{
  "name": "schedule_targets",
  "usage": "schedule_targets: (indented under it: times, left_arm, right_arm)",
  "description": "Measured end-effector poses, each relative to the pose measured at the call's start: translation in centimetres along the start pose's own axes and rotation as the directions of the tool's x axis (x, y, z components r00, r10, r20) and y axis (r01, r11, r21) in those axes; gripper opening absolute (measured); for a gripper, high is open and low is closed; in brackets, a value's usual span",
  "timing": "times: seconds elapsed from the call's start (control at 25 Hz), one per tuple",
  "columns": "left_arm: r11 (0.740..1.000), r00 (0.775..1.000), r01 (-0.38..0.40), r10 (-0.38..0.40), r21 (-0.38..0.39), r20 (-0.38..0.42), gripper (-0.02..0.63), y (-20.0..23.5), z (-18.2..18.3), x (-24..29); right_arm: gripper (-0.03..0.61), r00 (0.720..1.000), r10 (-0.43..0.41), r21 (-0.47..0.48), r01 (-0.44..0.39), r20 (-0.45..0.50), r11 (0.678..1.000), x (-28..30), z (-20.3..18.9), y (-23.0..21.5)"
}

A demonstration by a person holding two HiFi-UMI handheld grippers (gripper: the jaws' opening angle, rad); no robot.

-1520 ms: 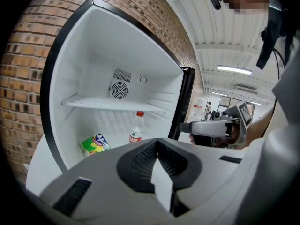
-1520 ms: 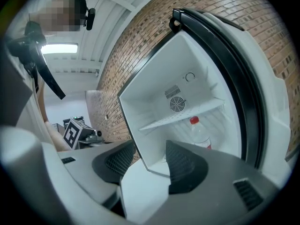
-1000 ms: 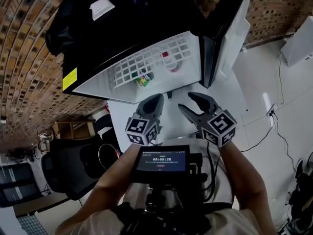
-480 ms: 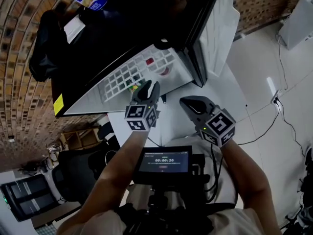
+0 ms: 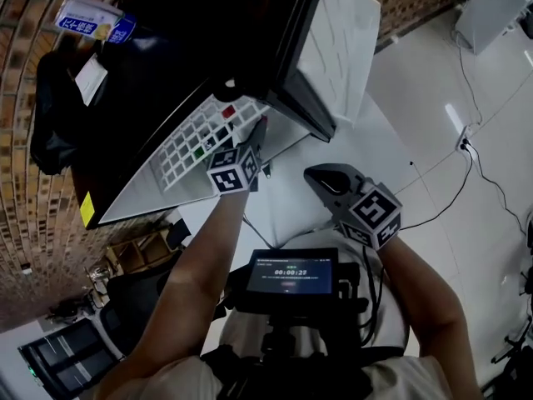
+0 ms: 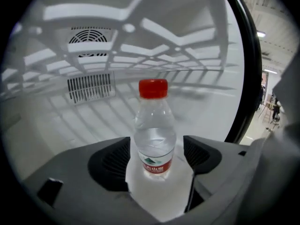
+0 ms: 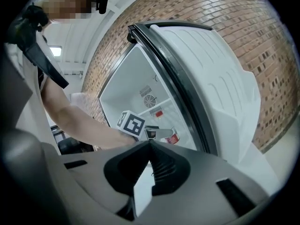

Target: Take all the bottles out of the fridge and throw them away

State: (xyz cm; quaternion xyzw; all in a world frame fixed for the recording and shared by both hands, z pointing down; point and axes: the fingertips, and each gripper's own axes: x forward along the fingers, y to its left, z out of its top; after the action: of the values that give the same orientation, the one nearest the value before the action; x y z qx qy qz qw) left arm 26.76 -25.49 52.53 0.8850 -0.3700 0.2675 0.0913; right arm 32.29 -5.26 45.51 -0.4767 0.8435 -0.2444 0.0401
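A clear water bottle (image 6: pixel 153 130) with a red cap and red label stands upright on the white fridge floor. It is right between the jaws of my left gripper (image 6: pixel 155 153), which have just been opening and now stand wide, with a gap on each side. In the head view my left gripper (image 5: pixel 256 136) reaches under the white wire shelf (image 5: pixel 187 144). Through the shelf a red cap (image 5: pixel 227 111) and a bit of green label (image 5: pixel 200 150) show. My right gripper (image 5: pixel 321 176) hangs shut and empty outside the fridge; its view shows the same bottle (image 7: pixel 171 136) beyond the left gripper's marker cube (image 7: pixel 131 123).
The fridge door (image 5: pixel 333 40) stands open to the right of my left arm. A blue and white can (image 5: pixel 87 19) and a black bag (image 5: pixel 50 123) lie on the fridge's black top. An office chair (image 5: pixel 125 307) is at lower left, and cables (image 5: pixel 491 190) run across the floor on the right.
My left gripper has pushed forward into the fridge under the shelf and opened. My right gripper's jaws, open a second ago, have shut, and it shifted only slightly.
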Motion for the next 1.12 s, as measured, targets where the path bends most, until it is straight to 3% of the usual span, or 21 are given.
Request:
schedule_targets:
  times: [0.08,0.12,0.16,0.44,0.76,1.12]
  left_arm:
    - [0.999,0.999,-0.036,0.036,0.036,0.003,0.369,0.3,0.2,0.4]
    - [0.998,0.999,-0.053,0.052,0.041,0.007,0.316,0.4,0.2,0.5]
    - [0.997,0.998,-0.061,0.061,0.041,0.007,0.313,0.4,0.1,0.6]
    - [0.999,0.999,-0.029,0.030,0.042,-0.033,0.288,-0.9,-1.3,-1.8]
    - [0.999,1.000,0.020,-0.021,-0.046,-0.009,0.287,-2.4,-3.7,-8.8]
    - [0.980,1.000,-0.012,0.017,-0.197,0.022,0.285,-0.3,-7.8,-18.6]
  right_arm:
    - [0.005,1.000,-0.017,0.009,0.017,0.004,1.000,-0.6,-0.2,-0.2]
    - [0.005,1.000,-0.026,0.015,0.026,0.005,1.000,-0.9,-0.3,-0.3]
    - [0.005,0.999,-0.035,0.021,0.035,0.005,0.999,-1.2,-0.5,-0.4]
    - [0.005,0.999,-0.033,0.027,0.033,0.007,0.999,-1.7,-0.7,0.1]
    - [0.005,0.999,0.046,0.005,-0.046,-0.015,0.999,0.1,-0.8,2.6]
    - [0.005,0.975,0.201,-0.032,-0.204,-0.093,0.978,4.2,-2.3,8.5]
